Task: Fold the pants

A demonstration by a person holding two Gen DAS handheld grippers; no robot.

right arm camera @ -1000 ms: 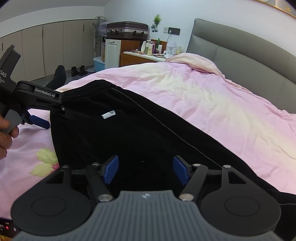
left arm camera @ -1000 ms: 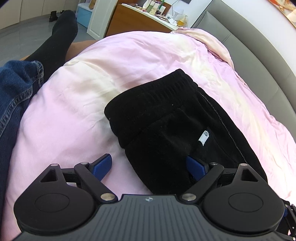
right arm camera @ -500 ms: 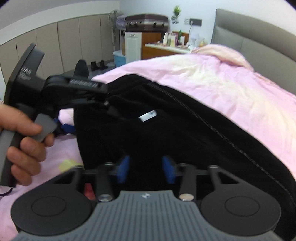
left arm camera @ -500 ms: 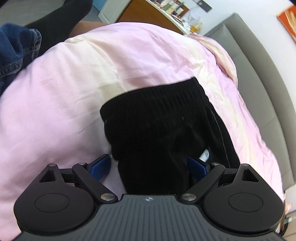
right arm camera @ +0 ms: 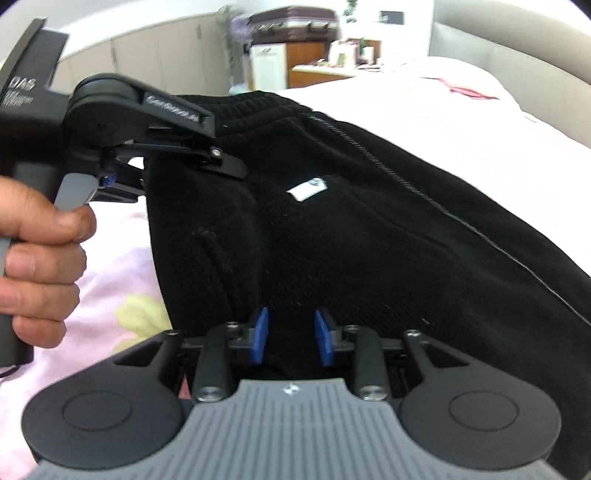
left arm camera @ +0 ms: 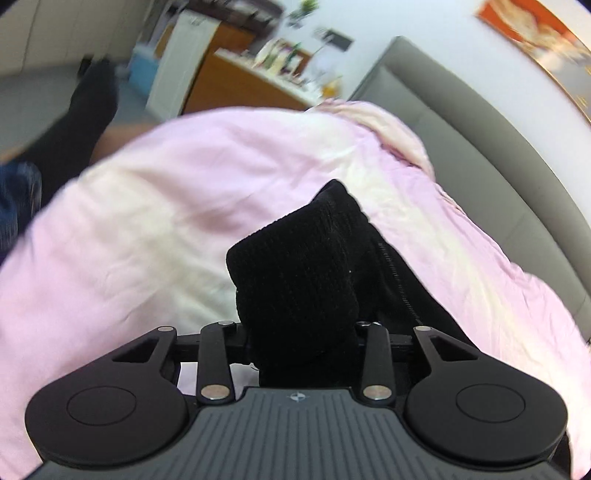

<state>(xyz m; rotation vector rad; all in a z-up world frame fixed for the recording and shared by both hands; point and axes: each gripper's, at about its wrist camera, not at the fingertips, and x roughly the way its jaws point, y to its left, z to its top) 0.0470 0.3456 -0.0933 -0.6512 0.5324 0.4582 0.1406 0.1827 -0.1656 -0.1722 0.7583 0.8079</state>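
Both grippers have closed since a second ago: the left gripper (left arm camera: 301,332) now pinches a bunched wad of the black pants (left arm camera: 306,273) at the waistband, its pads buried in cloth, while the right gripper (right arm camera: 291,336) has narrowed onto a fold of the pants (right arm camera: 369,240) lying on the pink duvet (right arm camera: 461,110). Only the right wrist view shows the person's left hand (right arm camera: 40,258) squeezing the trigger, a white tag (right arm camera: 308,189) whose print is too blurred to read, and the lettering "DAS" with a blurred "GenRobot" on the left tool. Only the left wrist view shows the grey headboard (left arm camera: 480,147) and an orange wall picture (left arm camera: 528,33).
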